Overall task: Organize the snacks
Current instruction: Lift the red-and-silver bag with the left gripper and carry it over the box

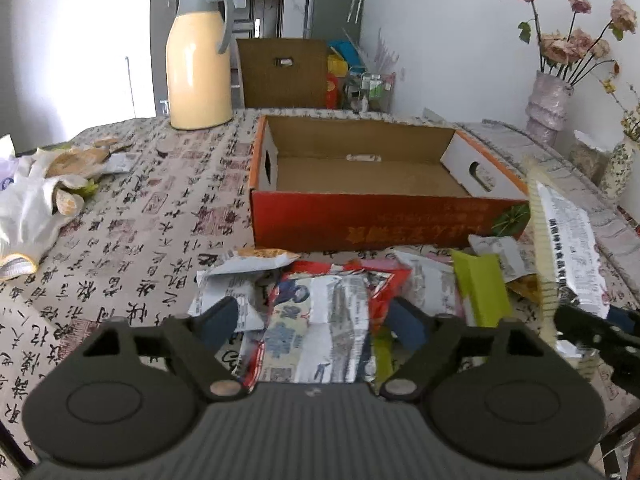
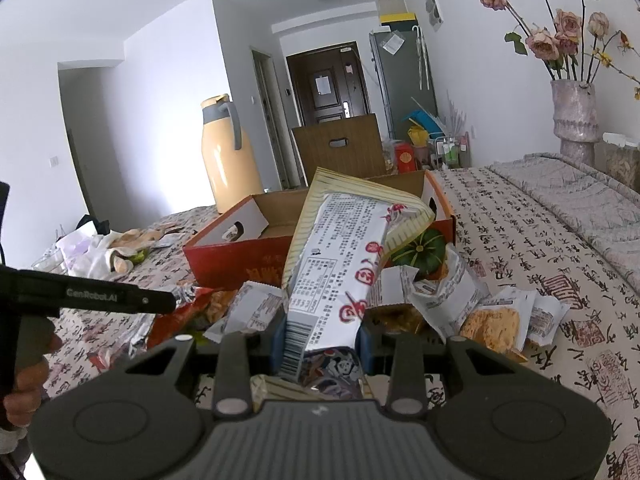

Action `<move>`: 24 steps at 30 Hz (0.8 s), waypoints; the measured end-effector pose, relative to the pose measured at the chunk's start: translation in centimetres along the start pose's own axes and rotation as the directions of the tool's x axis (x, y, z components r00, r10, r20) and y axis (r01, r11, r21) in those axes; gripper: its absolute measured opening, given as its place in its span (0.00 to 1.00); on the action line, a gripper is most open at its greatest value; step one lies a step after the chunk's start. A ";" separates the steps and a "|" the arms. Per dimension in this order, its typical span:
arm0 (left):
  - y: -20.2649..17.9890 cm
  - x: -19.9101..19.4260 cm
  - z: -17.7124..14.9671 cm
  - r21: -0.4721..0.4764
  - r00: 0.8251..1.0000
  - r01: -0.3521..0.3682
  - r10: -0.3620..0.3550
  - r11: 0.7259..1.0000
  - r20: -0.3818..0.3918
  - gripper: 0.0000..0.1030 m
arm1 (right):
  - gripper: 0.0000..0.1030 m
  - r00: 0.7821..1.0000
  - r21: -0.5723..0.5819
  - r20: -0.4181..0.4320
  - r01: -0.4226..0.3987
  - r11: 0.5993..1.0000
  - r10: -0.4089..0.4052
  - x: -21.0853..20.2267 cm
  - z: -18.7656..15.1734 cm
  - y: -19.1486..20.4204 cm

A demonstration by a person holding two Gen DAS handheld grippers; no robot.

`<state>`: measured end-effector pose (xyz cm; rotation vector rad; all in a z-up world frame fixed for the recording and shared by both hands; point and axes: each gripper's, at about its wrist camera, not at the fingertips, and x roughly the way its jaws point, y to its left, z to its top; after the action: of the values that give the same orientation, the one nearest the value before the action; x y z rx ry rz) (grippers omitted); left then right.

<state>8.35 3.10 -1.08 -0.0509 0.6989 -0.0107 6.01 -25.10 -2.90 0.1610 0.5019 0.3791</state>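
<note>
Snack packets (image 1: 320,312) lie heaped on the patterned tablecloth (image 1: 140,220) before an open cardboard box (image 1: 360,184). Right gripper (image 2: 320,340) clamps a long white-and-yellow packet (image 2: 344,248) upright above the heap; left gripper (image 1: 312,320) hovers spread wide, holding nothing.

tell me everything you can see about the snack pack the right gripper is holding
The snack pack is a long foil pouch, silver-white on the side showing, with dense black print, a nutrition table, red round characters and a barcode at its lower end. Its crimped edge seals are pale yellow with fine stripes. The right gripper is shut on its lower end, blue pads pressing both sides, so it stands raised and tilted in front of the red cardboard box, above the other snacks on the table. The left wrist view shows it upright too.
</note>
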 end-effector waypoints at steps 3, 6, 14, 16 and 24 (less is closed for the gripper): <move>0.4 1.5 -0.1 -0.009 0.998 0.004 -0.004 1.000 -0.056 0.86 | 0.33 1.000 -0.001 -0.006 -0.002 1.000 0.002 0.2 -0.1 0.1; 0.9 2.7 -0.4 -0.021 0.995 0.016 -0.018 1.000 -0.097 0.86 | 0.33 1.000 -0.002 -0.012 -0.005 1.000 0.005 0.3 -0.2 0.2; 1.1 2.9 -1.1 -0.015 0.993 0.051 -0.052 0.999 -0.102 0.48 | 0.33 1.000 -0.001 -0.020 -0.002 1.000 0.002 0.6 -0.2 0.3; 0.8 2.2 -1.0 0.003 0.996 0.042 -0.042 0.999 -0.075 0.43 | 0.33 1.000 -0.001 -0.019 -0.003 1.000 0.003 0.6 -0.1 0.3; 0.6 0.1 -0.3 0.019 0.999 0.035 -0.035 0.999 -0.012 0.20 | 0.33 1.000 -0.010 -0.007 -0.007 1.000 0.007 0.1 0.1 0.3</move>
<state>8.23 3.65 -1.34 -0.0446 0.7097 -0.0517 6.00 -24.76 -2.80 0.1519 0.5061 0.3888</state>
